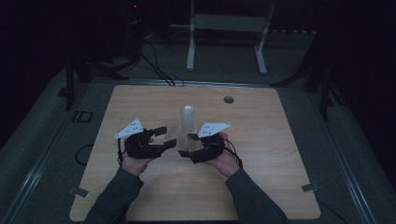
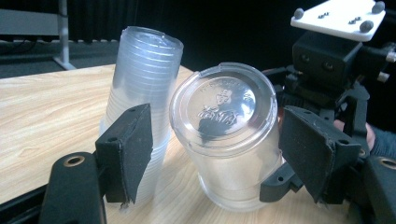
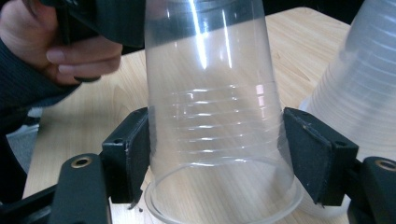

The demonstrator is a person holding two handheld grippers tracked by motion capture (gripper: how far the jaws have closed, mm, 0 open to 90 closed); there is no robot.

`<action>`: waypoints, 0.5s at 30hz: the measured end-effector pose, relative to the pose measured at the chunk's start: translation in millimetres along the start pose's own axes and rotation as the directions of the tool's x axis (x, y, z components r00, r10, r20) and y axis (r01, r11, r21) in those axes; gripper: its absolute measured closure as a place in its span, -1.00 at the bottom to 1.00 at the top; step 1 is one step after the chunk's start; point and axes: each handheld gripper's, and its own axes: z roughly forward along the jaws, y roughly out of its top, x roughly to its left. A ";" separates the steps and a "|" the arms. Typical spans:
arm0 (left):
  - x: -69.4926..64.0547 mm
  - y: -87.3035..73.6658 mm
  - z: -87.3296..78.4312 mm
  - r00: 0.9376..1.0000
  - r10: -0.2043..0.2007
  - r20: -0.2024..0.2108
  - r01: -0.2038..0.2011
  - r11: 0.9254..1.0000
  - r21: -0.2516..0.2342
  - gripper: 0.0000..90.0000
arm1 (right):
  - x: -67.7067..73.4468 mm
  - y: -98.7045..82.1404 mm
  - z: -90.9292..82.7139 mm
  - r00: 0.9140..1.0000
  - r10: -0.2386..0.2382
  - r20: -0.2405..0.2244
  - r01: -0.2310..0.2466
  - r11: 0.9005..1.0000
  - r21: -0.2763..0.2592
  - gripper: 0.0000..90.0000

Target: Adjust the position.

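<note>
Clamped between the right gripper's [image 3: 215,154] two black pads, a single clear plastic cup [image 3: 212,107] stands mouth-down, its rim at the wooden table [image 3: 299,37] and its ribbed wall pressed on both sides. From the left gripper view the same cup [image 2: 229,135] leans with its embossed base turned to the camera, and the left gripper [image 2: 219,154] has its jaws spread wide to either side of it, the pads clear of the plastic. Just beside the cup rises a stack of clear cups [image 2: 140,93], also upside down, nested tightly. In the high view the stack [image 1: 187,122] stands near the middle of the table [image 1: 261,186], with the left gripper [image 1: 164,136] and right gripper [image 1: 187,144] meeting just in front of it, each carried in a hand with a dark sleeve. A small round hole [image 1: 229,99] sits near the table's far edge.
</note>
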 end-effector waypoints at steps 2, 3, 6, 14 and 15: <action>-0.4 0.6 -0.7 1.000 0.011 -0.008 -0.011 1.000 0.012 -0.41 | -1.5 -0.2 -1.3 1.000 -0.014 0.008 0.013 1.000 0.024 -0.38; -0.6 0.9 -1.0 1.000 0.016 -0.011 -0.016 1.000 0.016 -0.41 | -1.5 -0.2 -1.3 1.000 -0.014 0.008 0.013 1.000 0.024 -0.38; -0.6 1.9 -2.0 1.000 0.026 -0.011 -0.026 0.999 0.025 -0.41 | -3.0 -0.4 -3.1 0.999 -0.033 0.016 0.032 0.998 0.060 -0.38; -1.6 4.4 -4.3 0.999 0.045 0.000 -0.045 0.998 0.040 -0.41 | -5.2 0.8 -5.9 0.997 -0.070 0.019 0.067 0.989 0.129 -0.38; -1.4 4.4 -4.4 0.999 0.046 0.001 -0.046 0.998 0.042 -0.41 | -5.2 0.8 -5.9 0.997 -0.070 0.019 0.067 0.989 0.129 -0.38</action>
